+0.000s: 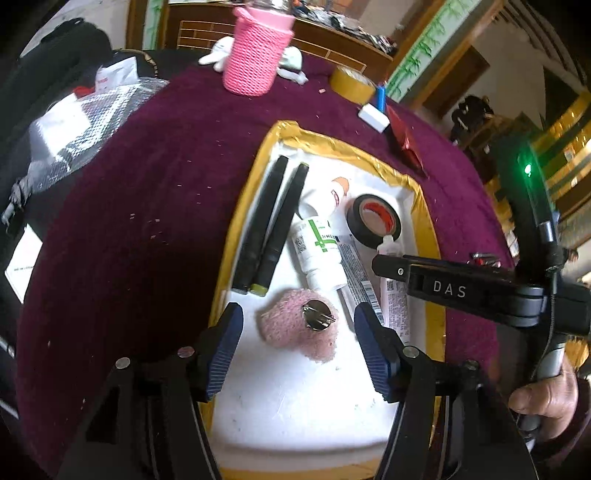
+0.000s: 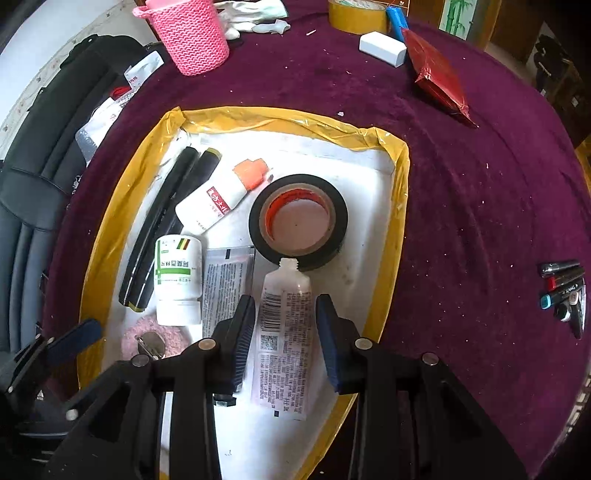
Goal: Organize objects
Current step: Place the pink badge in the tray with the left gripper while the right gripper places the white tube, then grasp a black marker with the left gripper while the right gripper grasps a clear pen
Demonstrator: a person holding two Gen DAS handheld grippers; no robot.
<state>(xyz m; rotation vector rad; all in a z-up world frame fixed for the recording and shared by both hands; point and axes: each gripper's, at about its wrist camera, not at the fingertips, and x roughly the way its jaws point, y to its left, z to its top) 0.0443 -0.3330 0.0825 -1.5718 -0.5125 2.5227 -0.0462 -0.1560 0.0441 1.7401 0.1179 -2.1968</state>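
A white tray with a yellow taped rim (image 1: pixel 258 173) (image 2: pixel 110 206) lies on the purple cloth. It holds two black markers (image 1: pixel 266 225) (image 2: pixel 166 218), two white bottles (image 1: pixel 319 254) (image 2: pixel 177 280), a black tape roll (image 1: pixel 373 218) (image 2: pixel 299 221), a flat sachet (image 2: pixel 227 284), a white tube (image 2: pixel 284 339) and a pink fuzzy clip (image 1: pixel 303 325) (image 2: pixel 155 339). My left gripper (image 1: pixel 299 350) is open, its fingers on either side of the pink clip. My right gripper (image 2: pixel 284 336) is open, its fingers on either side of the white tube without touching it.
A pink knitted basket (image 2: pixel 188 37) (image 1: pixel 255 51), a yellow tape roll (image 2: pixel 354 16), a white block (image 2: pixel 382 48) and a red packet (image 2: pixel 439 77) sit at the far side of the cloth. Several pens (image 2: pixel 565 295) lie at the right. A black bag (image 2: pixel 55 122) is at the left.
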